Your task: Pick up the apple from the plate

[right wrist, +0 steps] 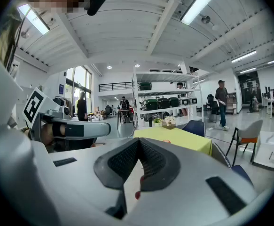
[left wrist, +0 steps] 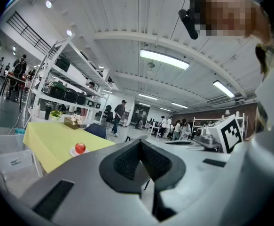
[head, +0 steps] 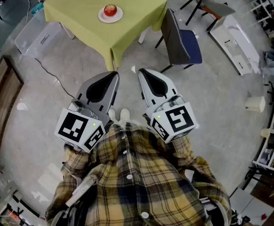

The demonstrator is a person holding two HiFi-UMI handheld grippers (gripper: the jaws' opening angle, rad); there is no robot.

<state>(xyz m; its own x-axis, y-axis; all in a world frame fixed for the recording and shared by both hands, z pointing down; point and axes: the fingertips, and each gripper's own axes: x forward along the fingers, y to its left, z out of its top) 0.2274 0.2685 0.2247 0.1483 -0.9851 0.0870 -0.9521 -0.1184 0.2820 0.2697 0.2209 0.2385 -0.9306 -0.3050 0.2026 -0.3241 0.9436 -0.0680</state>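
**Hall floor [head: 212, 79] yet to cross, nothing grasped**

Near the yellow-green worktop's [head: 137, 13] middle, the apple [head: 110, 10] sits untouched on its white plate [head: 118, 18]. The left gripper [head: 112, 75] and right gripper [head: 142, 72] hang well short of it, jaws together and empty. Approach, grasp and lift all remain.

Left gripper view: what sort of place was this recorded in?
Probably a big open lab or workshop hall: tall metal shelves loaded with dark boxes, long ceiling strip lights, and a group of people standing far back.
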